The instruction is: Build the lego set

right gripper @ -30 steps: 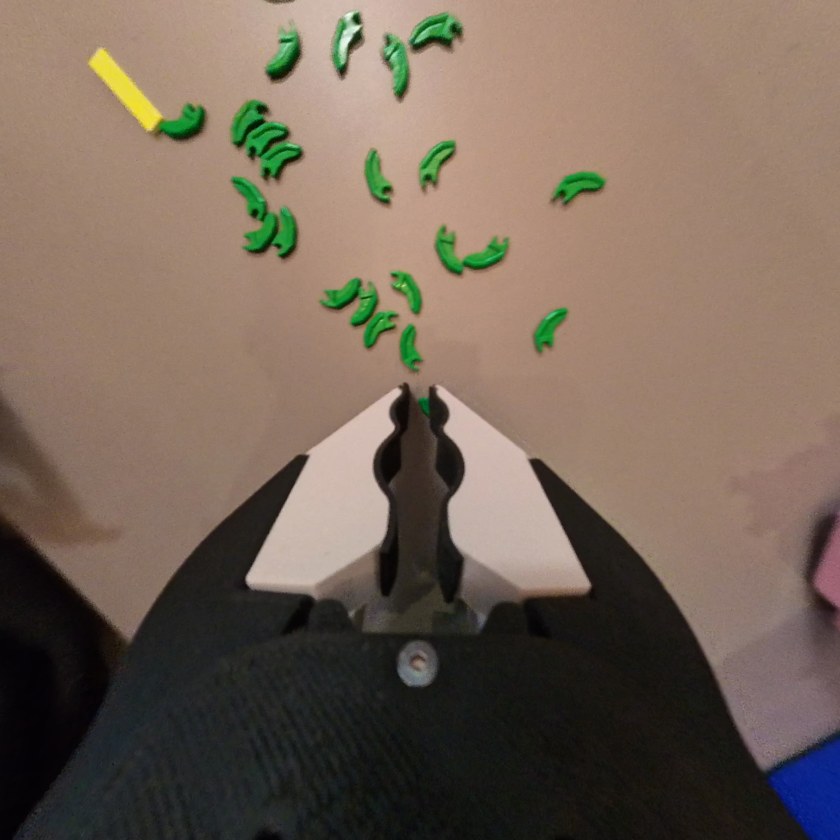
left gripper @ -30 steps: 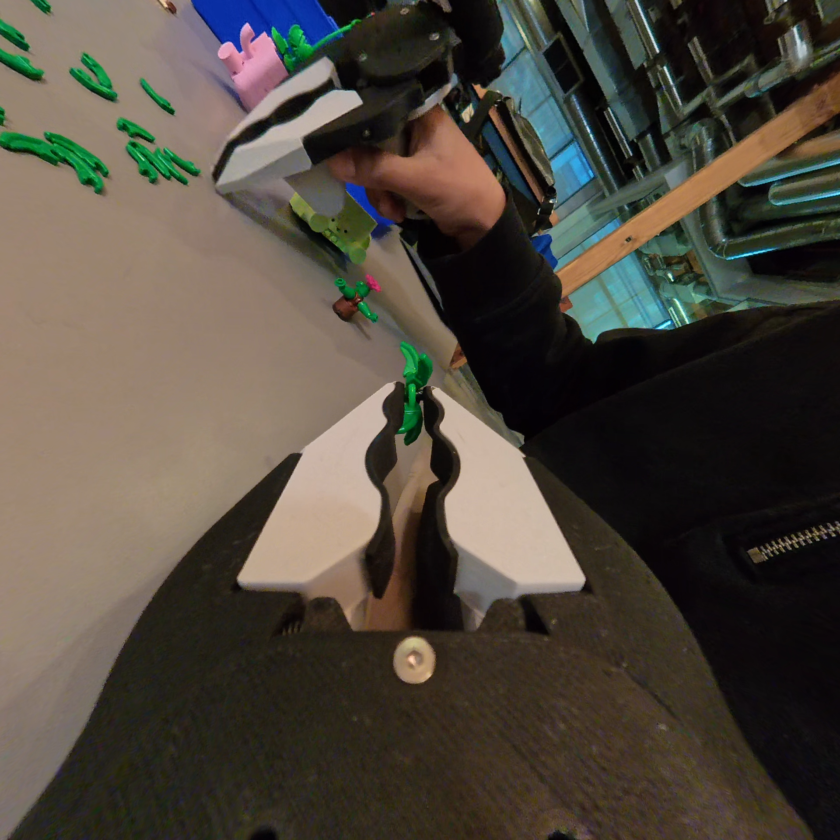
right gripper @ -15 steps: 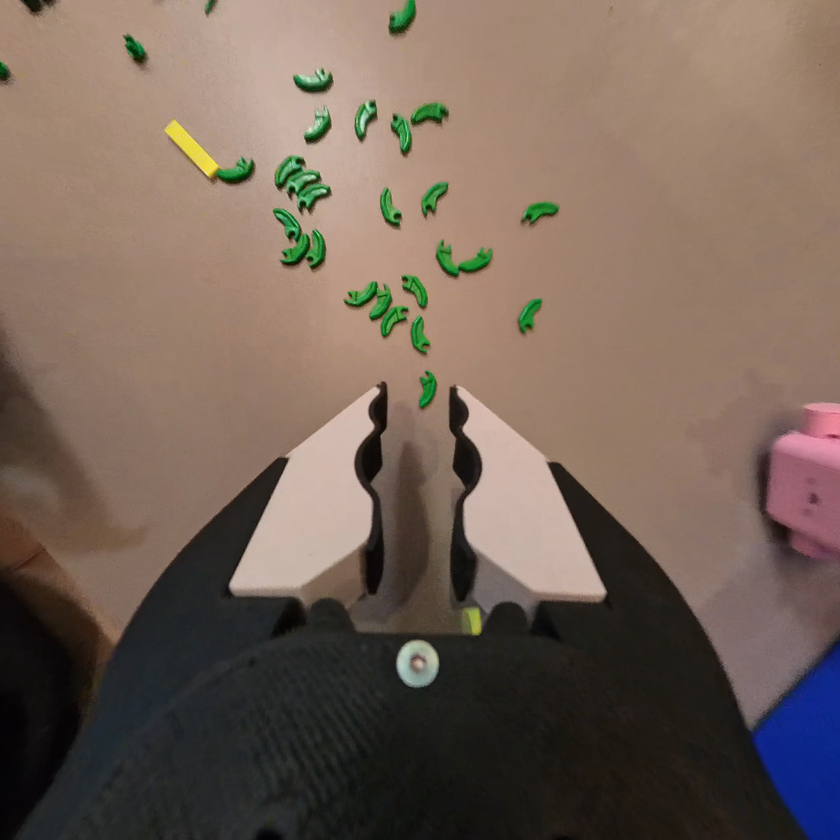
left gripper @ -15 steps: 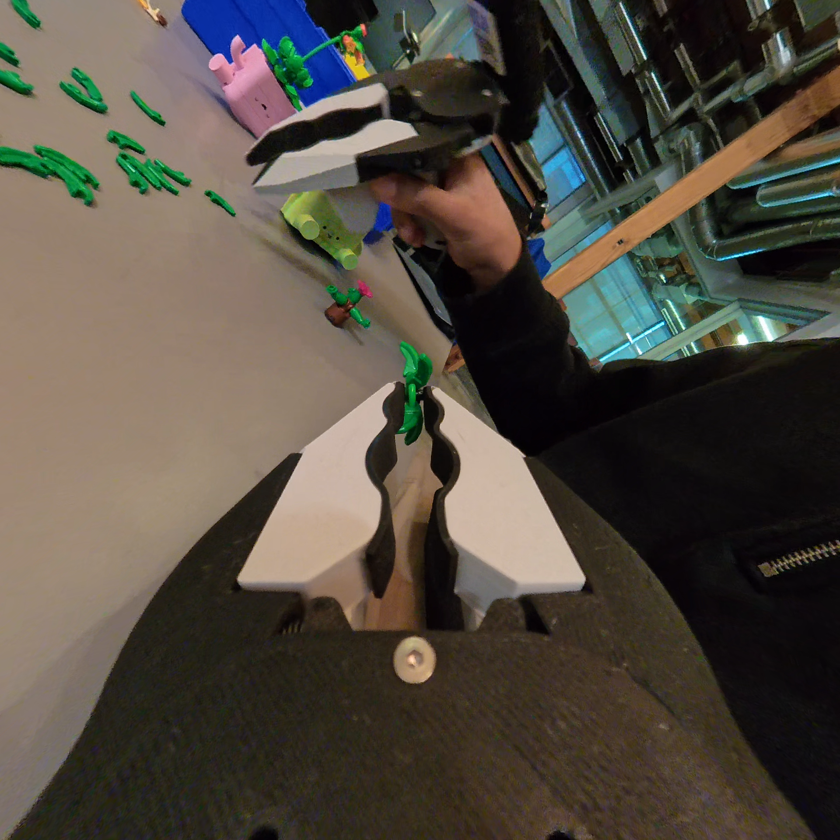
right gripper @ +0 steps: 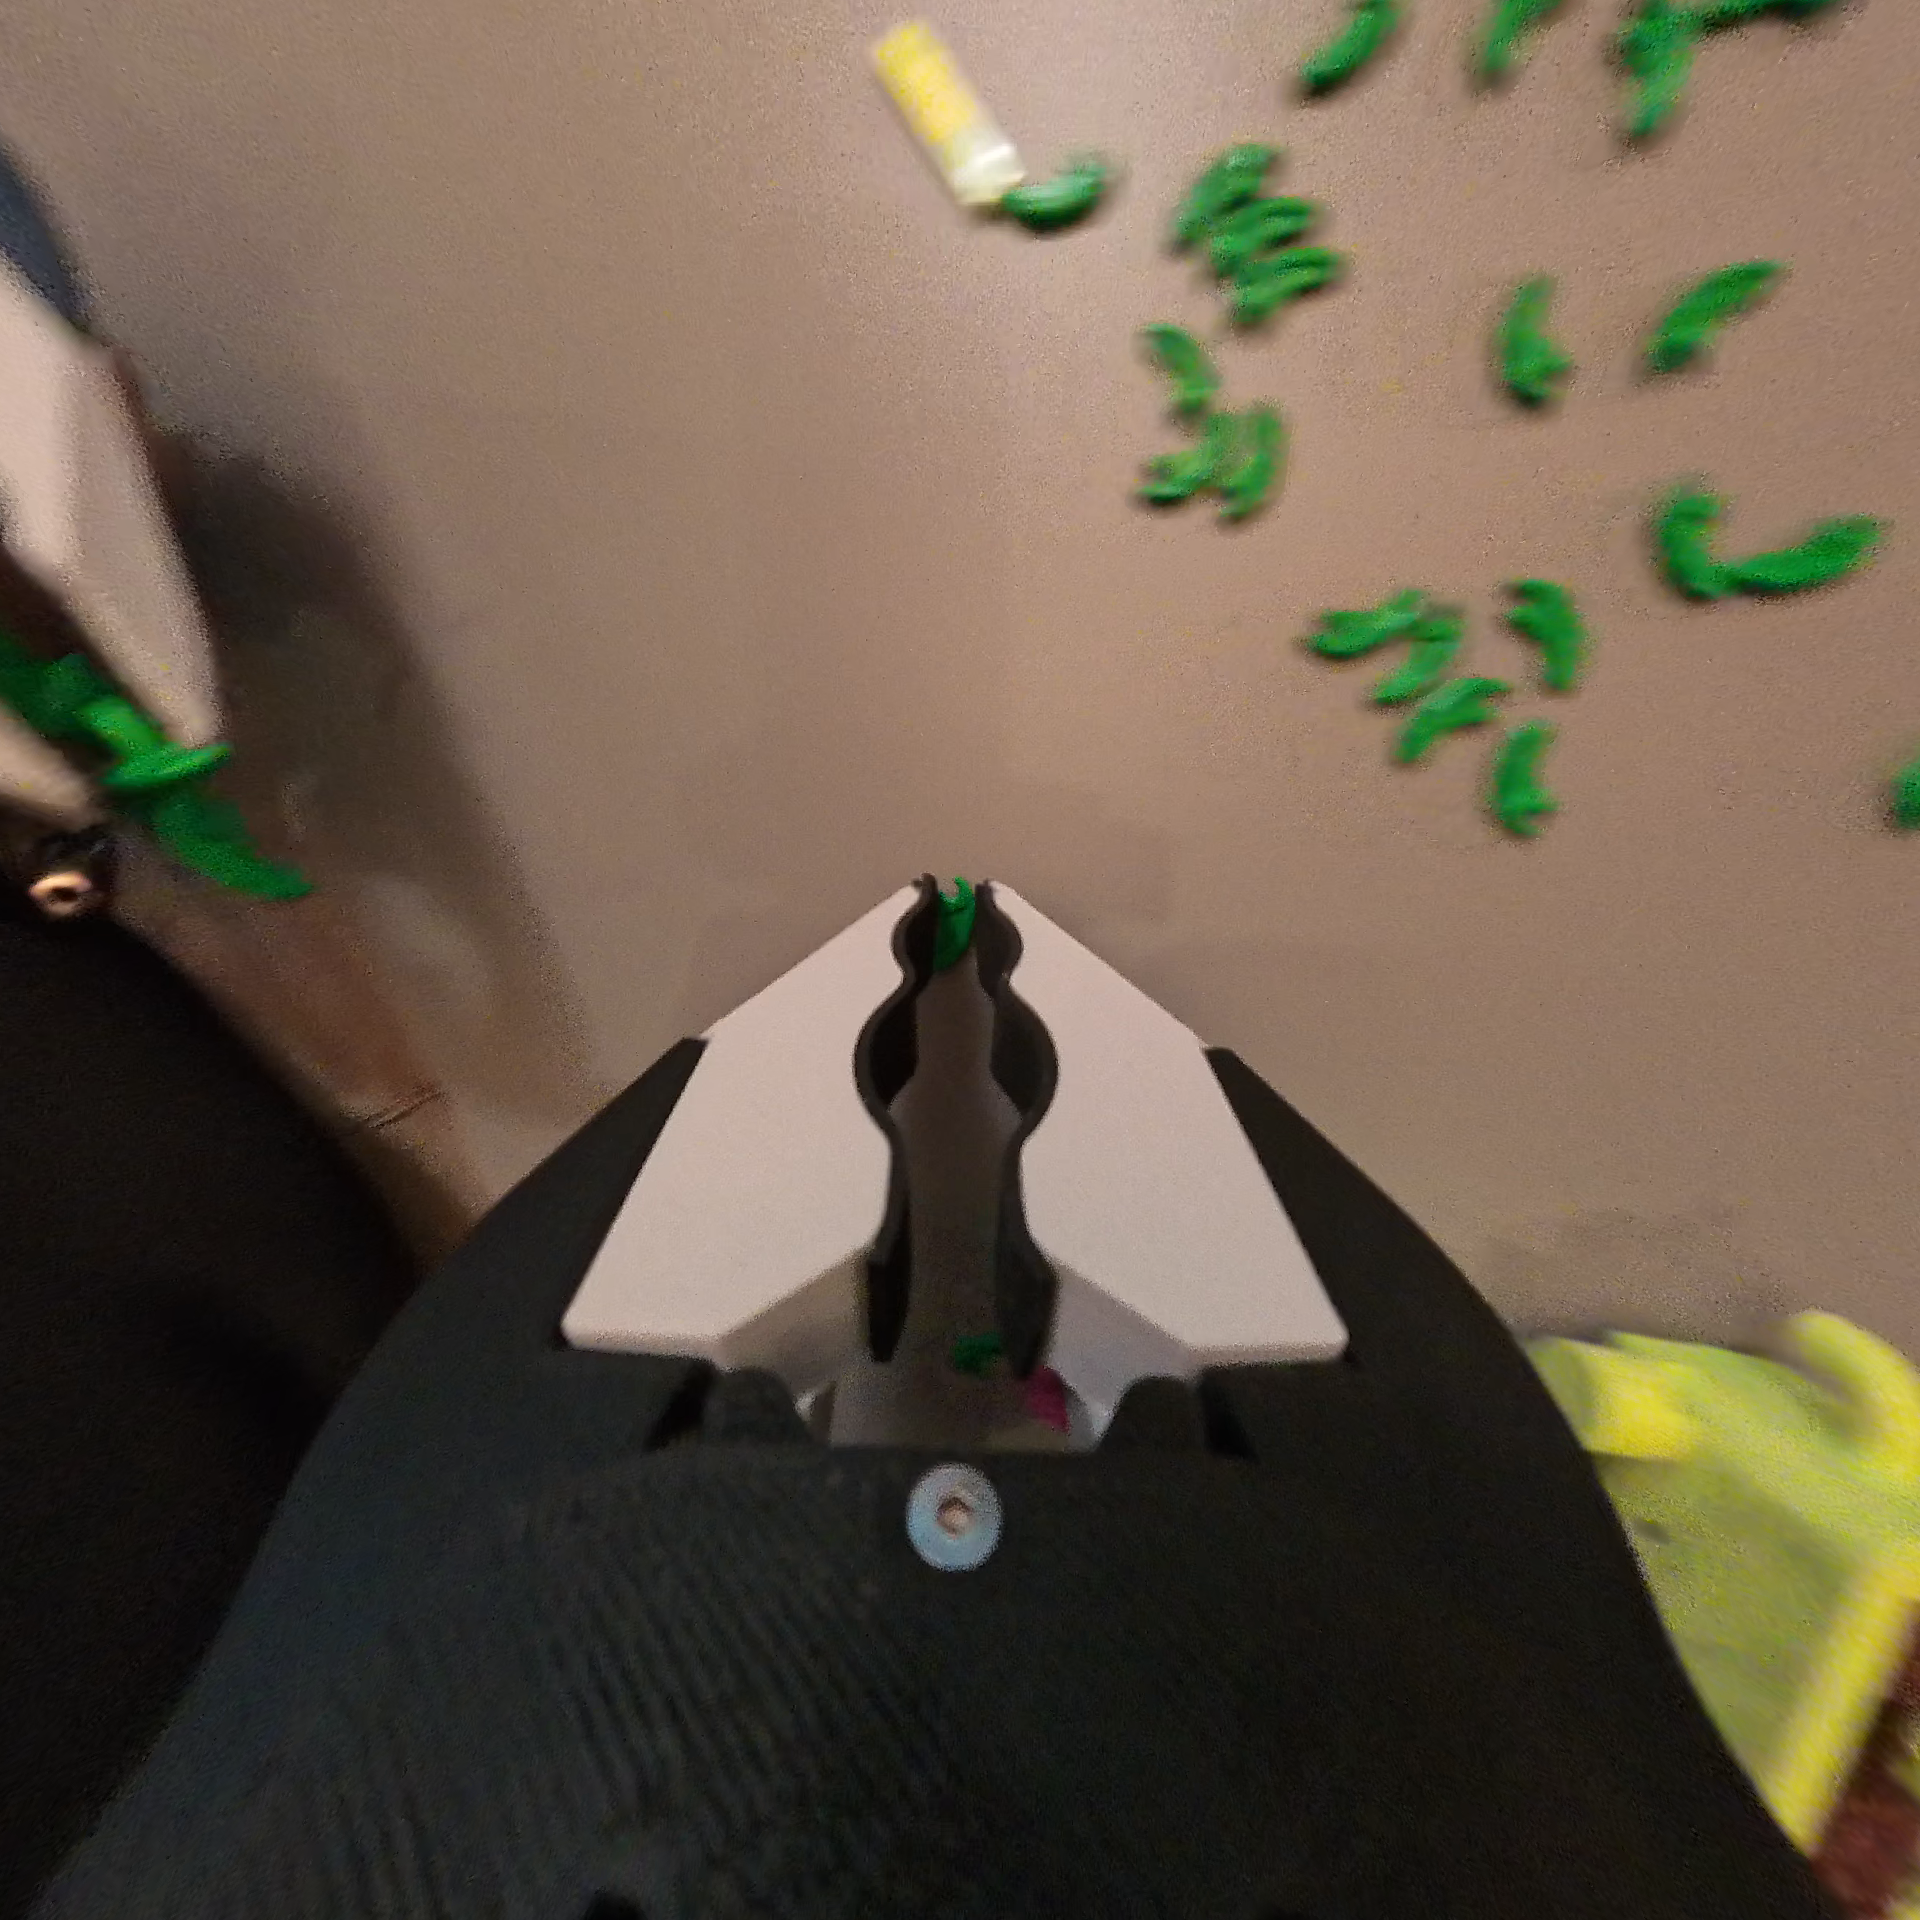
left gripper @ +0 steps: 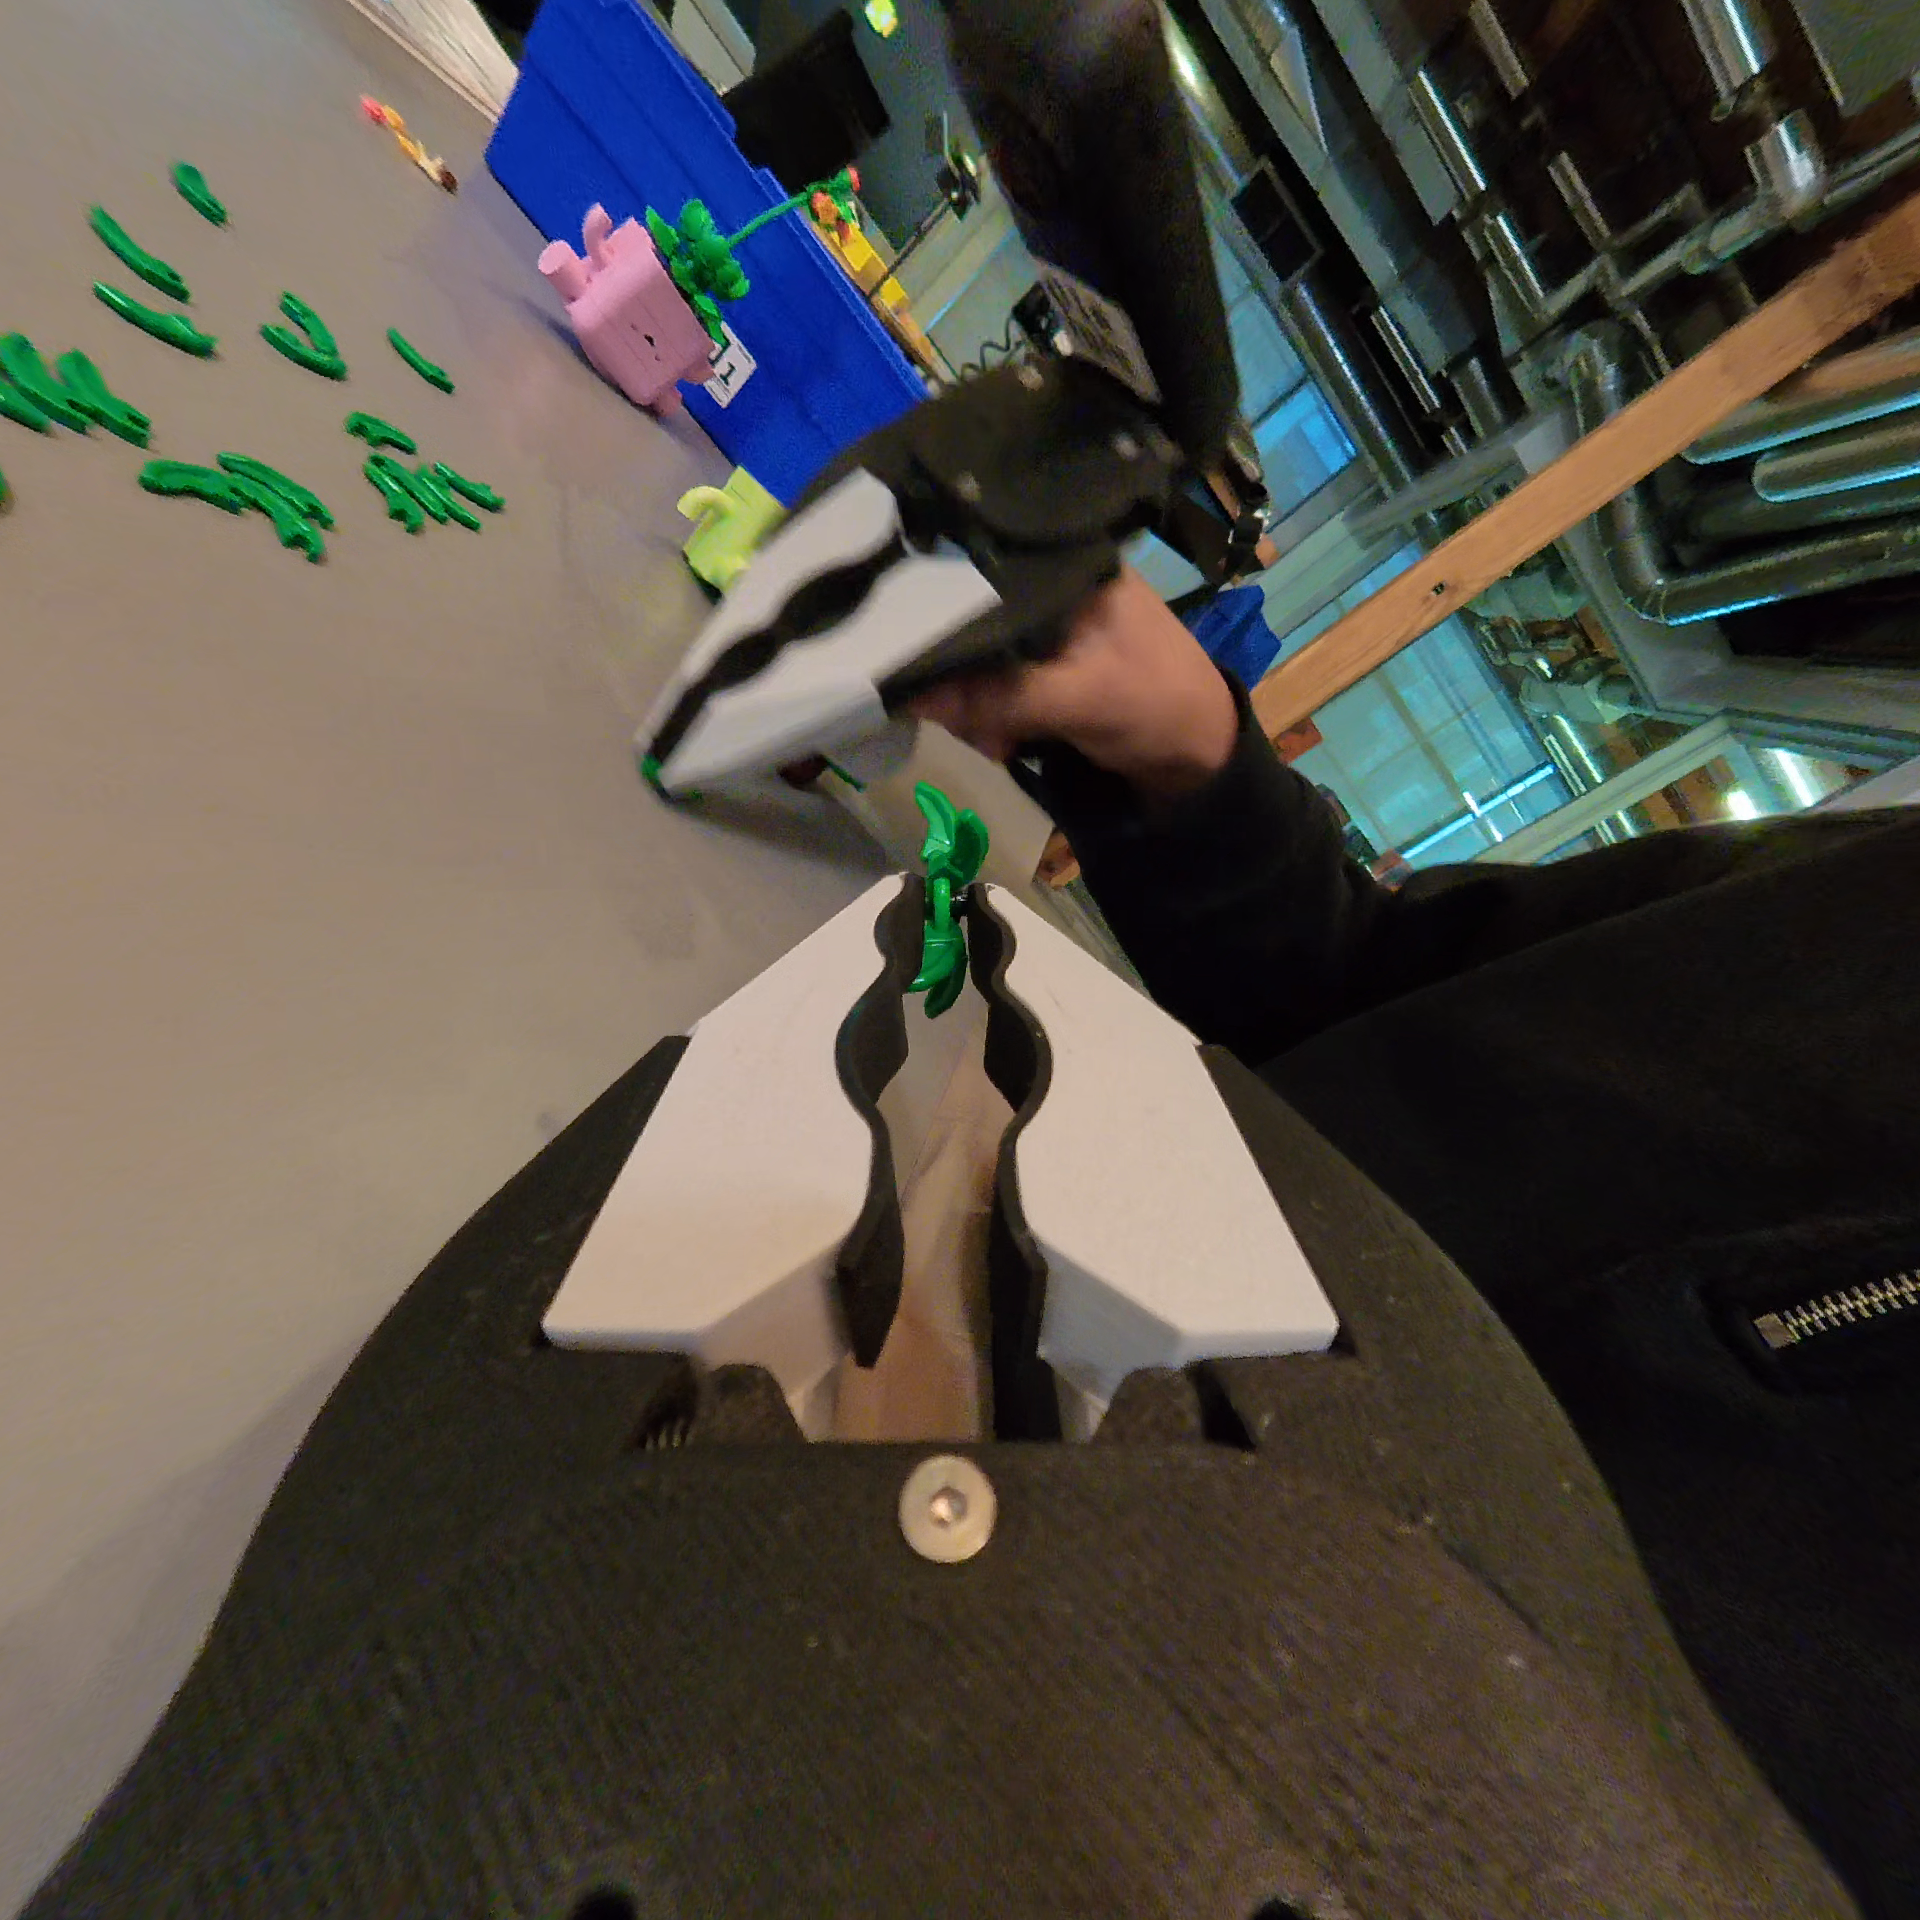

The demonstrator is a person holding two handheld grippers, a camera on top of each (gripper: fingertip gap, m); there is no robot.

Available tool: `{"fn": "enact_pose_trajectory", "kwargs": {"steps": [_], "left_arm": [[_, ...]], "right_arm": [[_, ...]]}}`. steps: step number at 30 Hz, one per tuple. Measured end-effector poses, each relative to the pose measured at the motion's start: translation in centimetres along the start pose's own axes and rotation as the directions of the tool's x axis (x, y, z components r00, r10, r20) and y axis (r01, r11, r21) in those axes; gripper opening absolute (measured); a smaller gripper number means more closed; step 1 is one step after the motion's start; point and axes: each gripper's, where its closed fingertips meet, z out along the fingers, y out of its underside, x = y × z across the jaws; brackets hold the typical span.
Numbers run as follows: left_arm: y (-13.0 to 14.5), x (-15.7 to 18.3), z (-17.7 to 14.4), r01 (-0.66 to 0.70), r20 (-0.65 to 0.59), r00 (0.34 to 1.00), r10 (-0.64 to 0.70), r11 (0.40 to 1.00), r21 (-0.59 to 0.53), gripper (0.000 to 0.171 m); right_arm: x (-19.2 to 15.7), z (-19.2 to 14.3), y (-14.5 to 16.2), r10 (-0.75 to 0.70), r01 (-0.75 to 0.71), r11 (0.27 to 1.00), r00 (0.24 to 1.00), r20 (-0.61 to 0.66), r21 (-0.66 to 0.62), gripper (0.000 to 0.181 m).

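Note:
My left gripper (left gripper: 943, 891) is shut on a small green leafy stem (left gripper: 945, 925) and holds it above the grey table (left gripper: 312, 831). It also shows at the left edge of the right wrist view (right gripper: 94, 582), with the stem (right gripper: 177, 800) sticking out. My right gripper (right gripper: 951, 891) is shut on a single green leaf (right gripper: 951, 925). In the left wrist view the right gripper (left gripper: 670, 753) is held by a hand, tips down near the table, just beyond the stem. Several loose green leaves (right gripper: 1455, 665) lie on the table.
A pink pot with a plant (left gripper: 629, 312) and a lime-green pot (left gripper: 727, 520) stand by a blue bin (left gripper: 727, 260). The lime-green pot (right gripper: 1766, 1507) is at the right gripper's lower right. A yellow bar (right gripper: 940, 109) lies among the leaves. A person's dark sleeve (left gripper: 1247, 883) is close by. The left gripper's tips are roughly 12 cm from the right gripper's. My right gripper's tips are some 12 cm from the yellow bar (right gripper: 940, 109).
My right gripper opened around a leaf on the table, has shut on it, and has moved left toward my left gripper. The left gripper still holds the stem.

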Motion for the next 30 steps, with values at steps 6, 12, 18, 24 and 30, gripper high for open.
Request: {"fn": "enact_pose_trajectory", "kwargs": {"steps": [6, 12, 18, 24, 30], "left_arm": [[-0.5, -0.2, -0.7, -0.010, 0.022, 1.000, 0.010, 1.000, 0.024, 0.005], [0.0, 0.1, -0.2, -0.017, 0.017, 1.000, 0.017, 1.000, 0.005, 0.005], [0.4, 0.0, 0.1, -0.029, 0.028, 0.999, 0.029, 1.000, -0.007, 0.005], [0.3, -0.2, 0.1, -0.034, 0.032, 0.999, 0.034, 0.999, -0.003, 0.005], [0.7, -0.4, 0.5, -0.027, 0.032, 0.999, 0.028, 1.000, -0.014, 0.005]], "right_arm": [[-8.6, 0.4, 2.4, -0.063, 0.062, 0.995, 0.998, 0.023, 0.073, 0.006], [-9.8, -0.7, 5.4, -0.097, 0.109, 0.985, 0.991, -0.094, 0.136, 0.006], [-10.5, -0.7, 6.6, -0.129, 0.140, 0.977, 0.989, -0.077, 0.163, 0.018], [-12.2, -3.1, 5.6, -0.360, 0.403, 0.828, 0.915, -0.180, 0.389, 0.039], [-11.3, -2.3, 6.4, -0.515, 0.605, 0.700, 0.796, -0.319, 0.380, 0.041]]}}
